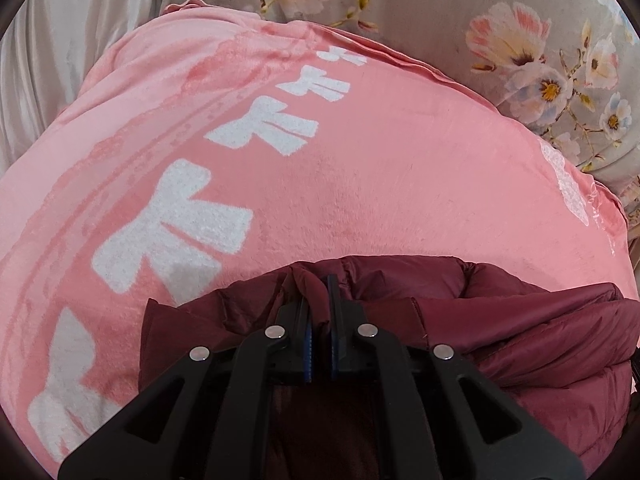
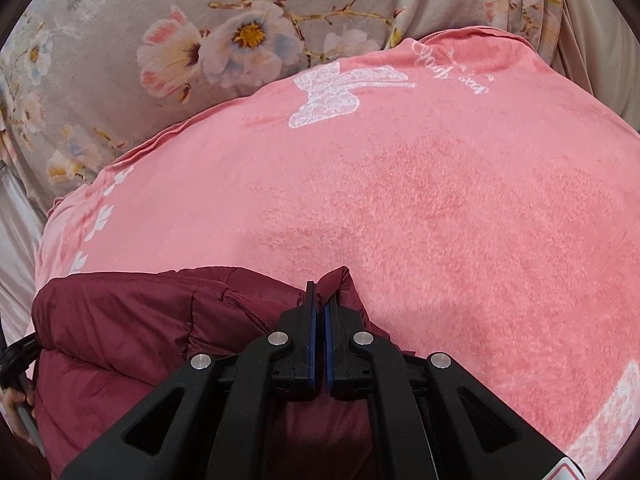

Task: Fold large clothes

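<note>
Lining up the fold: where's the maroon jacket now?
The maroon jacket lies low in both views on the pink blanket, pinched by the left tool and right tool.

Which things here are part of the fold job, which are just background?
In the job:
- maroon padded jacket
- left gripper, shut on a fold of the jacket
- right gripper, shut on the jacket too

Just lying about:
- pink blanket under the jacket
- floral sheet behind it

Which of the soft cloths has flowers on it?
The grey bedsheet at the back, printed with pink and white blossoms. The fuzzy pink blanket shows white shapes, and the puffy maroon jacket is plain.
</note>
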